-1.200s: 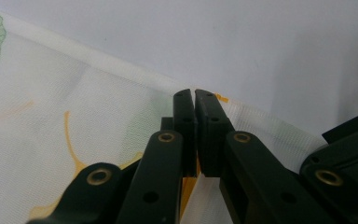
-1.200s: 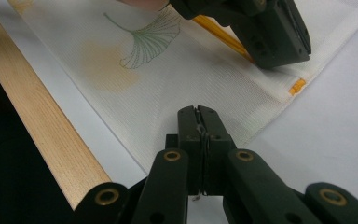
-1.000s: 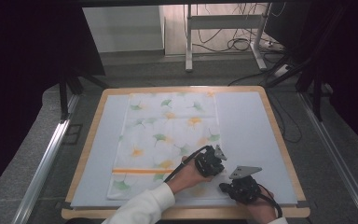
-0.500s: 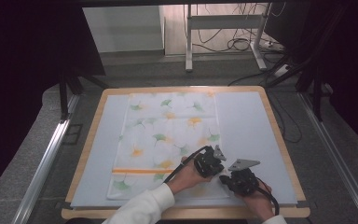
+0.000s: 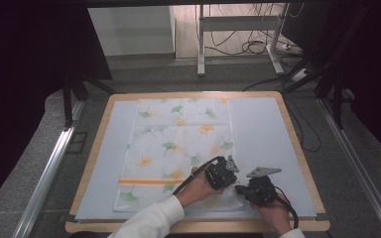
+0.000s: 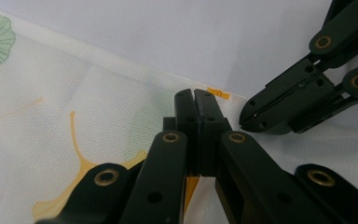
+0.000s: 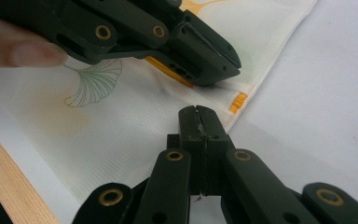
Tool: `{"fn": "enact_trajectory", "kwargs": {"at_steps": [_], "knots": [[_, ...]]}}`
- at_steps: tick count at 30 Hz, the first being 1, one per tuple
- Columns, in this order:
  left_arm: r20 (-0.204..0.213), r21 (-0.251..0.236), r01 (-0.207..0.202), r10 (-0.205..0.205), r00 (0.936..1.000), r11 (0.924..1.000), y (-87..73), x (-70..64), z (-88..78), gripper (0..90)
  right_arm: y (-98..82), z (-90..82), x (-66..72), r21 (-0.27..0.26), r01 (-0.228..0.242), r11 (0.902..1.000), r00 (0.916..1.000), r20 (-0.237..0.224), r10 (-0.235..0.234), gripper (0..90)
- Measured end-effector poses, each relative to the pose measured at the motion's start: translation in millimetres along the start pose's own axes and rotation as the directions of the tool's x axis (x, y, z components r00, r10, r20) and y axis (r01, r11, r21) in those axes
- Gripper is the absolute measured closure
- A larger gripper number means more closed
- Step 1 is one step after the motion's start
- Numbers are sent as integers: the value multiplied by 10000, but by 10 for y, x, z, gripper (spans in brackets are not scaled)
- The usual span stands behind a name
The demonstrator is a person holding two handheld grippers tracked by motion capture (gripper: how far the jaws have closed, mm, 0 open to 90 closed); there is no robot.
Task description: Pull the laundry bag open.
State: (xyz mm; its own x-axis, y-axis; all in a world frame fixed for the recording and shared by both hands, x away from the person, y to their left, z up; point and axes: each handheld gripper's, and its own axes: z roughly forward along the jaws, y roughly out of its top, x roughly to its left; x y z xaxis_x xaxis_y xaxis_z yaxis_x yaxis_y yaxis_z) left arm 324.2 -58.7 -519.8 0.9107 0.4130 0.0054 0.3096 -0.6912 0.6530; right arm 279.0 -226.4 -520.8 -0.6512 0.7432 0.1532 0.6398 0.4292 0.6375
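Cloth (image 5: 181, 148) with leaf print lies flat on the table (image 5: 273, 129); both jaws-closed grippers, left gripper (image 5: 226, 174) and right gripper (image 5: 241, 190), sit at its near right corner, gripping nothing visible.

No lettering, no label, no brand and no number reads anywhere here. The cloth (image 5: 178, 148) carries only printed ginkgo leaves and an orange stripe, no words. The small orange tab (image 6: 218, 93) at its corner is too blurred to tell whether it bears writing. The black gripper bodies show brass rivets and no markings.
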Motion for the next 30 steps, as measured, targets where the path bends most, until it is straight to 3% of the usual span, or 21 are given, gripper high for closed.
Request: {"fn": "enact_trajectory", "kwargs": {"at_steps": [5,18,25,30], "knots": [[-121,59,-162,163,9998,9999,-9,-12,-13,900,-4,3,2,-30,-18,10000,10000,13,18,897],[1,-32,12,-12,10000,10000,-36,7,-26,900,3,6,-31,-81,-244,9997,9996,-155,242,895],[-64,-172,-58,57,10000,9998,-35,-10,-15,900,69,44,-82,-95,-718,9974,9974,-39,718,895],[-329,-42,-401,399,9987,9992,-37,-44,-25,900,59,50,-144,-84,-1374,9905,9898,-397,1369,897]]}}
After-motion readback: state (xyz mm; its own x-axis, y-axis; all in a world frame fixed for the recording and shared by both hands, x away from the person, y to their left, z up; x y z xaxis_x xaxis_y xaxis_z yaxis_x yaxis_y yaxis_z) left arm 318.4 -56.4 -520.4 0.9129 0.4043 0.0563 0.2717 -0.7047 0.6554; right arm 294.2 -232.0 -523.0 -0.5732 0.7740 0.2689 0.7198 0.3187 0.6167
